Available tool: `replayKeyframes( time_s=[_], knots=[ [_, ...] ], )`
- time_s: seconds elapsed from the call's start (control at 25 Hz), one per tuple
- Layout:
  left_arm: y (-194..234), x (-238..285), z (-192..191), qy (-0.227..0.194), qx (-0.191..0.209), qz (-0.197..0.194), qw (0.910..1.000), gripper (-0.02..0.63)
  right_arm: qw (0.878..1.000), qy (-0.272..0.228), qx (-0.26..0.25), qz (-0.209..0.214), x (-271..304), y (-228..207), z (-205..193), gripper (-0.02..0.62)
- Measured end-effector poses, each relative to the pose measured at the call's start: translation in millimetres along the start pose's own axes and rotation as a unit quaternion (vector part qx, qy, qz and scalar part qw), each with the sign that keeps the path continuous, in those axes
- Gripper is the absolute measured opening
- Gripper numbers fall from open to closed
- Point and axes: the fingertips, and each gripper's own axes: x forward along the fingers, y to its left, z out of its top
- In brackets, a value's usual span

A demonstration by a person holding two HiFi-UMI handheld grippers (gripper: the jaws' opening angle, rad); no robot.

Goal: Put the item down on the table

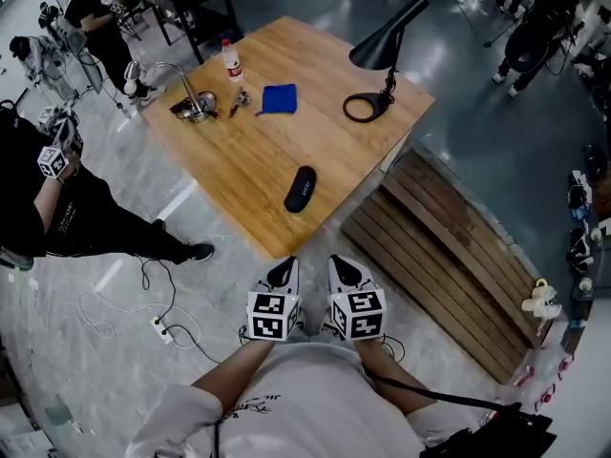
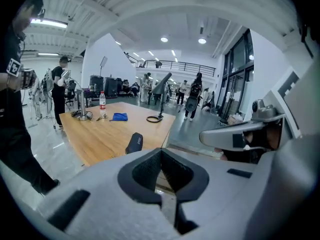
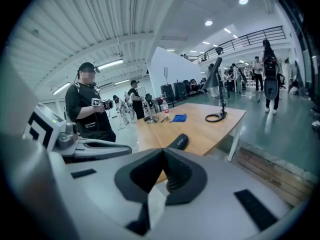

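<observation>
Case [image 1: 300, 189] lies on table [image 1: 248, 151], long axis roughly toward the lamp [image 1: 382, 51]; left gripper [image 1: 283, 269] and right gripper [image 1: 345, 269] fingers [image 2: 140, 174] closed, empty.

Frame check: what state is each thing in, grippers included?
left gripper: shut, empty, short of the table.
right gripper: shut, empty, beside the left one.
case: lying flat on the table, near its close corner, untouched.
cloth: lying loosely folded on the table.
bottle: upright, capped.
lamp: standing, appears unlit.
</observation>
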Motion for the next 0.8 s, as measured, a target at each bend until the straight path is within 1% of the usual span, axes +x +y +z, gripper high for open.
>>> replayKeyframes(
  time_s=[0.12,0.24,0.4,0.6,0.8],
  knots=[
    [-3,-10,-2,-0.01,-0.007,0.011,0.9999,0.008,1.0,0.0,0.005,-0.001,-6,6,-10,0.003],
    [-2,-10,2,-0.013,-0.001,0.016,0.9998,0.008,1.0,-0.003,-0.009,-0.005,-8,6,-10,0.003],
    [-5,-5,8,-0.014,0.005,0.014,0.9998,0.006,1.0,-0.004,-0.024,-0.009,-12,2,-7,0.003],
    [-11,-2,10,-0.014,0.008,0.004,0.9999,0.006,1.0,-0.007,-0.018,-0.009,-14,3,-8,0.003],
    [-13,0,12,-0.013,0.012,0.001,0.9998,0.006,1.0,-0.013,-0.015,-0.013,-16,-3,0,0.003]
  ],
)
